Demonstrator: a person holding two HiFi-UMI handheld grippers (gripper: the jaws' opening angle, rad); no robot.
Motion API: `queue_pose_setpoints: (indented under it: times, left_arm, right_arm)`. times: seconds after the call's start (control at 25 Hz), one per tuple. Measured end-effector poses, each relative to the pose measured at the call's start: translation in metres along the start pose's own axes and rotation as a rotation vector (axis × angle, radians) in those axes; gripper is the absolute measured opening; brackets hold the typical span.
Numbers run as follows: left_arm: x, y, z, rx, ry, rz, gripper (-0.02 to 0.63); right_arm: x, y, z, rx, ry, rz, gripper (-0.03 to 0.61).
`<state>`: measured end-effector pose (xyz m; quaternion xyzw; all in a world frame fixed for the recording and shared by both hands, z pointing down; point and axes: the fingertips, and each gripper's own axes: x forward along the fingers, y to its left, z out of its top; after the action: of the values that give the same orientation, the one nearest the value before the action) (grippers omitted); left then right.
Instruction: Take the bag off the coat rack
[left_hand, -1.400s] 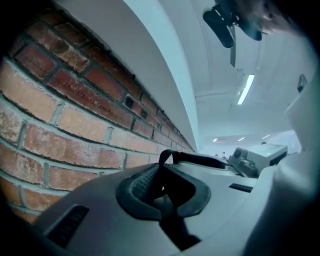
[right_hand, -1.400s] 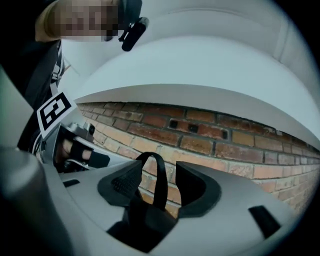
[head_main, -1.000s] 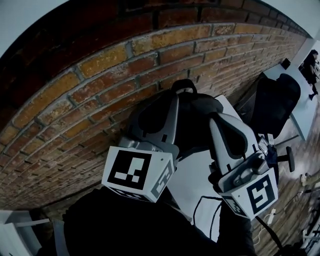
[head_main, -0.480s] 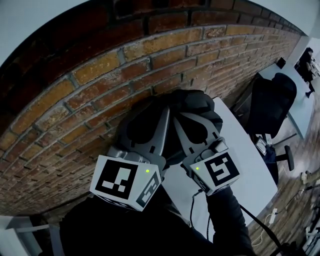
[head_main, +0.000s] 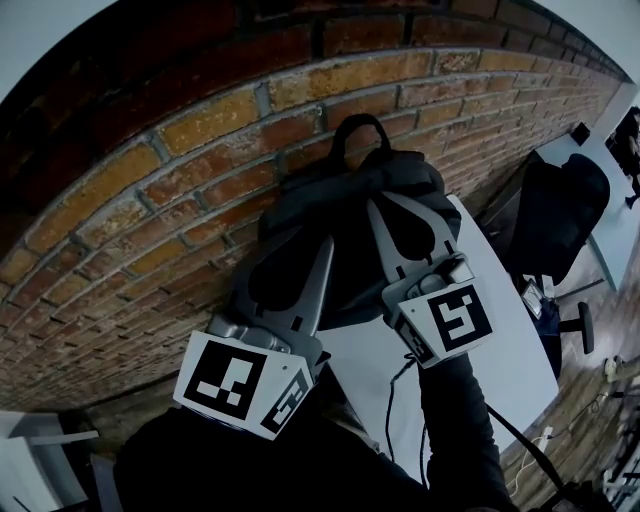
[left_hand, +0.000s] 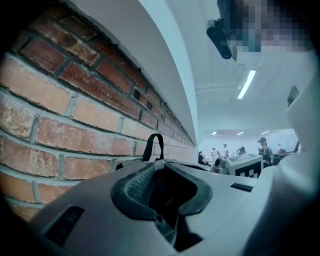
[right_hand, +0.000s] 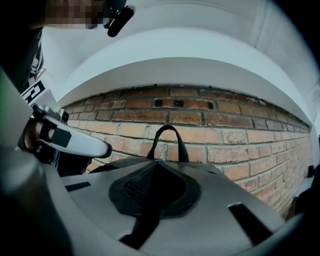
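- Head view: The black bag stands at the far end of the white table, with its back against the brick wall. The wall props it up, so its loop pokes straight up by itself. No coat rack shows, so the bag looks already off it.
- Head view: The left gripper and the right gripper point at the bag's near side, one at each side of its top. This is likely to steady the bag while it settles.
- Left gripper view: The left gripper has just been opening its jaws. They stand apart, and the rough pad shows bare. The dark in the gap looks like the bag, but nothing squeezes it, so this gripper has let go. The loop stands just past the tips.
- Right gripper view: The right gripper also has its jaws a little apart, with a bare pad and dark bag between. It seems loose too, not pinching. The loop rises right ahead, by the wall.
- The job looks almost done: both grippers only need to back away.
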<state>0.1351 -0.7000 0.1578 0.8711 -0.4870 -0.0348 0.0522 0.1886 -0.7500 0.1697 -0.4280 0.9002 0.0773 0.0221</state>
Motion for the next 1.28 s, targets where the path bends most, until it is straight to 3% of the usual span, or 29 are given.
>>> queue_pose_setpoints:
  times: [0.76,1.08,1.28]
  left_arm:
    - [-0.021,-0.02,-0.017,0.02,-0.005,-0.032,0.052]
    - [-0.018,-0.017,-0.014,0.003,-0.019,-0.036,0.052]
    - [-0.022,-0.02,-0.015,0.005,-0.02,-0.046,0.052]
  right_arm:
    - [-0.078,0.034,0.016,-0.001,-0.062,-0.057,0.008]
    - [-0.098,0.065,-0.038,0.044,0.061,-0.031,0.008]
    - [-0.089,0.057,-0.066,0.043,0.132,-0.081,0.008]
